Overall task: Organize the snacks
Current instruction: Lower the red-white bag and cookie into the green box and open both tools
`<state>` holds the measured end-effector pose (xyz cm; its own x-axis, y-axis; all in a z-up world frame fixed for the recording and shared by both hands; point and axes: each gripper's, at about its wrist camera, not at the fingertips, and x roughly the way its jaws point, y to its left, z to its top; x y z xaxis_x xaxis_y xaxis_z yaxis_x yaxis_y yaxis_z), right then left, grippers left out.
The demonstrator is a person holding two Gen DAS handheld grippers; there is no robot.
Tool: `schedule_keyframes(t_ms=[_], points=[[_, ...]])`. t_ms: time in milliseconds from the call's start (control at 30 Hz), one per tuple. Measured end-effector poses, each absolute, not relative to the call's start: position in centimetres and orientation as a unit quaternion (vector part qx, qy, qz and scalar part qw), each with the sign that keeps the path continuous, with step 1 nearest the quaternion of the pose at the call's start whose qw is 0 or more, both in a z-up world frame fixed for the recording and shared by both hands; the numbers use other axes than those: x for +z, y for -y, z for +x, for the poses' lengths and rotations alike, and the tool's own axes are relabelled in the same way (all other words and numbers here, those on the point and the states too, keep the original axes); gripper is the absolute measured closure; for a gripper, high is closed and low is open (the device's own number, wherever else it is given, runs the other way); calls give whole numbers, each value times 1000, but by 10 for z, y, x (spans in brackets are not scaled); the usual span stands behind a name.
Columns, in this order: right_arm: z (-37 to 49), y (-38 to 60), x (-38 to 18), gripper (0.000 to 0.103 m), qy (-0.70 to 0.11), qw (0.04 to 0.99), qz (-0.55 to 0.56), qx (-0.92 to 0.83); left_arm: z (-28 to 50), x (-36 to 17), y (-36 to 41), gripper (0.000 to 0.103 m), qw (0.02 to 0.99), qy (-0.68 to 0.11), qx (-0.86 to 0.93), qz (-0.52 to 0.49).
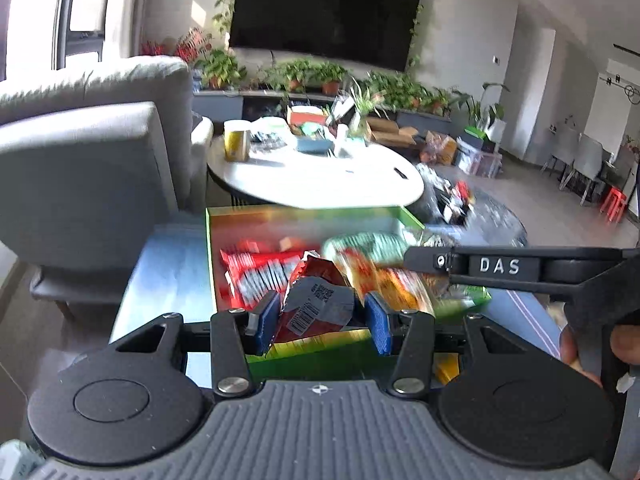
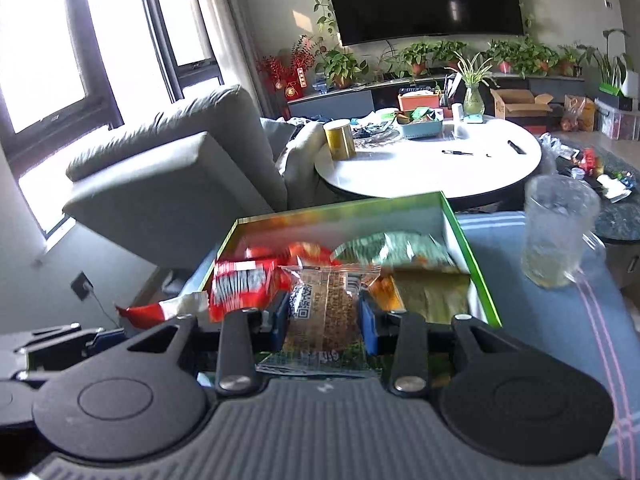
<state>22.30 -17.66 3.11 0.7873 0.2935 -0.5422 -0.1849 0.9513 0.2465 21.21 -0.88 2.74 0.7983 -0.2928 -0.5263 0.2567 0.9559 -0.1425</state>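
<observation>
Gripping a crumpled dark-red snack wrapper point(image 1: 316, 308) with a barcode on its grey back, my left tongs point(image 1: 322, 322) are clamped on it, blue pads point(image 1: 266, 322) pressing both sides, just above the near edge of the green box point(image 1: 210, 240). My right tongs point(image 2: 326, 320) are clamped on a clear packet point(image 2: 326, 308) of brown nutty snack with a square code printed on it, held upright over the same box's near edge.

Only the left view shows my other tool as a black bar marked DAS point(image 1: 500, 266) coming in from 3 o'clock, with part of my hand point(image 1: 600, 348) behind it. Only the right view shows the clear plastic cup point(image 2: 558, 232) with yellowish liquid at 2 o'clock, standing on the blue striped cloth of the desk point(image 2: 560, 320), and the red-and-white end of the wrapper sticking out at 9 o'clock.

Both views show the box open, green-rimmed, holding a red-and-white packet point(image 2: 244, 284) at 11 o'clock, a pale green bag point(image 2: 392, 248) at 1 o'clock and orange packets point(image 1: 384, 280) between; motion blurs the details. Beyond stand a grey sofa point(image 2: 180, 172) and a round white table point(image 2: 432, 168).
</observation>
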Motion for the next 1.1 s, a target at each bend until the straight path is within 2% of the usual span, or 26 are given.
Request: schedule_keyframes(t_ms=[233, 600, 733, 800, 1100], points=[[271, 160, 34, 21, -302, 943, 82, 110, 277, 28, -2, 59, 950, -277, -139, -45], [329, 145, 14, 21, -323, 938, 65, 110, 346, -7, -9, 59, 935, -320, -142, -60], [341, 151, 2, 17, -321, 935, 96, 117, 351, -12, -12, 52, 933, -322, -143, -72], [341, 153, 0, 17, -322, 934, 103, 117, 349, -13, -15, 44, 934, -320, -139, -79], [318, 168, 7, 13, -325, 934, 112, 102, 319, -1, -18, 43, 941, -304, -130, -72]])
